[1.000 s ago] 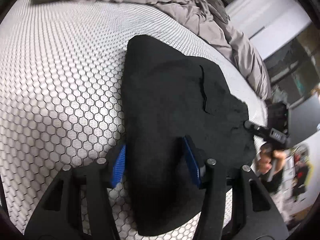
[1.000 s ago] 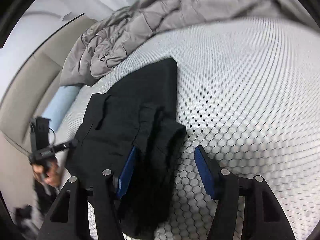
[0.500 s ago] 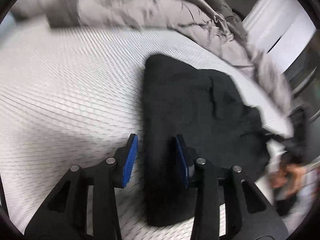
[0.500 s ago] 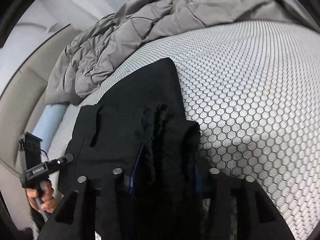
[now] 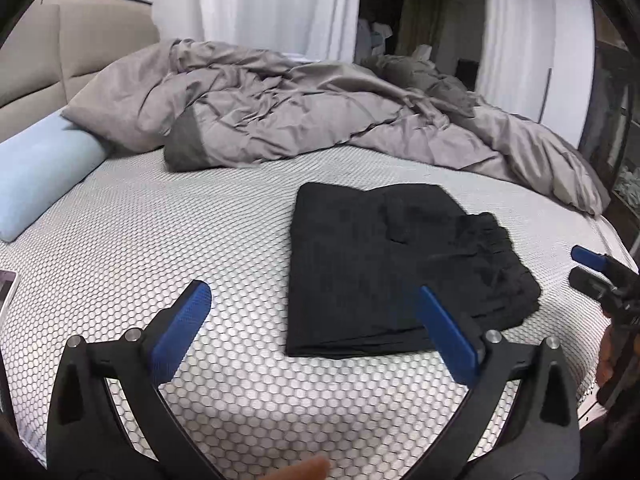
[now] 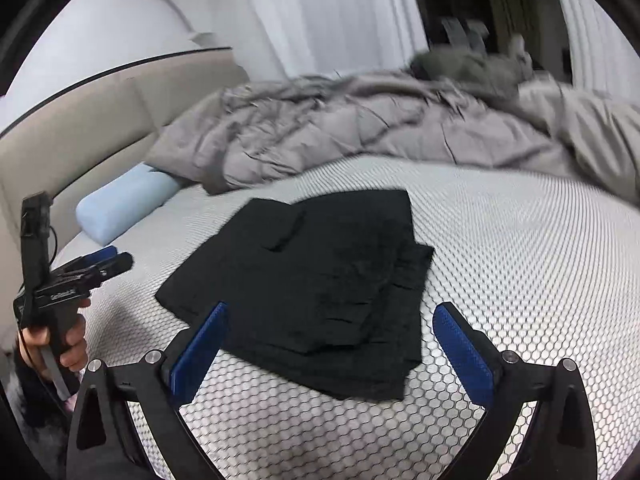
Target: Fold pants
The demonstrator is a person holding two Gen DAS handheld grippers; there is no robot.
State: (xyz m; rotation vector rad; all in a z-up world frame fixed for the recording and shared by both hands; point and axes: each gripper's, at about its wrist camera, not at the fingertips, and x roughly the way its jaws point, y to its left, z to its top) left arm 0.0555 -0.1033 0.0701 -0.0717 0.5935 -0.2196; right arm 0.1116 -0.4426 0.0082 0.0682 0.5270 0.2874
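Pants [image 5: 384, 268], black and folded into a compact, roughly rectangular stack, lie flat on the bed [image 5: 160, 240], on its white honeycomb-patterned cover. In the left wrist view the stack's long axis runs from the near edge of the bed away toward the rumpled grey duvet [image 5: 304, 116]; the straight folded edge is on the left, and the gathered waistband bulges out on the right, toward the bed's side edge. In the right wrist view the same stack lies diagonally, its far corner pointing at the duvet and its looser layered edges on the right.

Left tongs [image 5: 316, 318] stand wide, jaws opening, with nothing pressed between the blue pads; the near end of the pants shows in the gap, clear of both pads. Right tongs [image 6: 330, 344] are likewise wide and opening, held above the near edge of the pants without touching them.

Each tool appears in the other's view: the left one, gripped by a hand [image 6: 54, 344], at the left rim, the right one at the right rim. A pale blue bolster pillow [image 5: 36, 176] lies against the beige headboard [image 5: 92, 52], well apart from the pants.
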